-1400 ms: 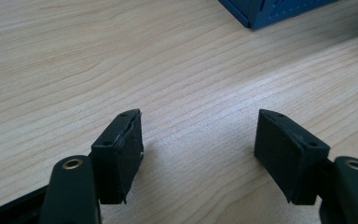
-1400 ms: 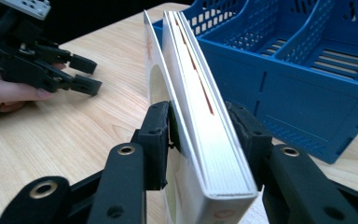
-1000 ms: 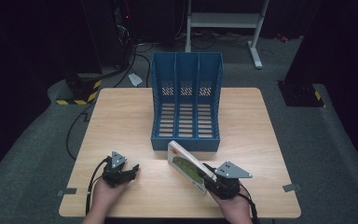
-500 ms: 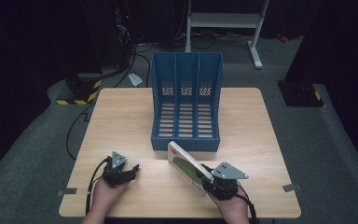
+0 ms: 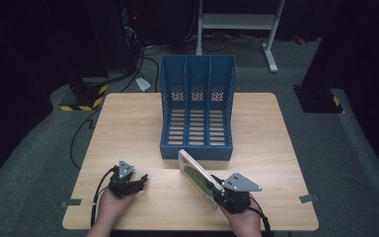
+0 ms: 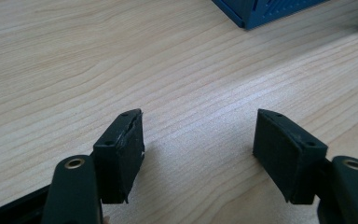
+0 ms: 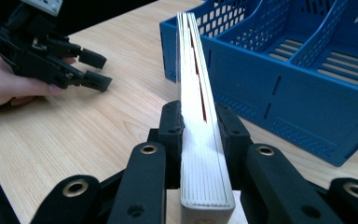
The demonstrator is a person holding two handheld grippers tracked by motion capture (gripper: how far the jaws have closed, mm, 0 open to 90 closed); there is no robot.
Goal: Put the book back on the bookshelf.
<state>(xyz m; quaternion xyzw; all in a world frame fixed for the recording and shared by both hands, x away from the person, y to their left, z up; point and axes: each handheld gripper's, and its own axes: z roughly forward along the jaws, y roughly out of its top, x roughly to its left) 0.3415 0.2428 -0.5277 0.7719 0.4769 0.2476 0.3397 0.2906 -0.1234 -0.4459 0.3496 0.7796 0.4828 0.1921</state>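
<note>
clamping the book (image 5: 197, 178) edge-up, the right gripper (image 5: 223, 191) aims its long axis far-left toward the blue rack (image 5: 197, 148), while the left gripper (image 5: 137, 181) rests wide open and empty.

A light wooden table (image 5: 128, 128) bears a blue three-compartment file rack (image 5: 197, 111).

Wooden table (image 5: 128, 128) on grey carpet (image 5: 34, 163); blue three-compartment file rack (image 5: 197, 108) standing at its centre; white metal stand (image 5: 237, 22) behind; yellow-black striped base (image 5: 81, 101) at left.
</note>
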